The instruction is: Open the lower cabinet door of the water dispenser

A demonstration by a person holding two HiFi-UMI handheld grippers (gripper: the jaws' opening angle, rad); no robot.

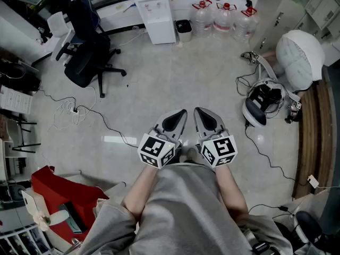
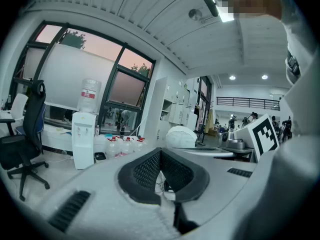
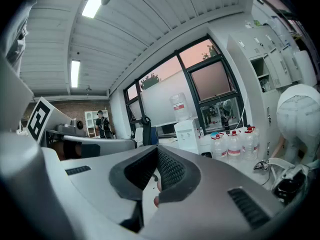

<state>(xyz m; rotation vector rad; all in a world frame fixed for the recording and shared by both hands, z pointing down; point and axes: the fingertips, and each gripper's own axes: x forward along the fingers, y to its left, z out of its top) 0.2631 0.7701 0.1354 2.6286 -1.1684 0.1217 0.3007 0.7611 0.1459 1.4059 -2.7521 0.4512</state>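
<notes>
Head view takes in a pale, glossy floor (image 1: 175, 84) with thin cables trailing across it. At ten o'clock stands a black padded office chair (image 1: 85, 52) on a star base. The white, box-shaped water dispenser (image 1: 154, 12) stands at twelve o'clock, well apart from both grippers. Its flat lower cabinet door (image 1: 162, 30) is closed. Just beside it, toward one o'clock, are three clear plastic jugs (image 1: 224, 19) with red caps; how full they are cannot be told. Toward six o'clock, the left gripper (image 1: 182, 115) and right gripper (image 1: 198, 113) have smooth grey shells with black ribbed pads. Both sets of jaws are together, clamped on nothing.
</notes>
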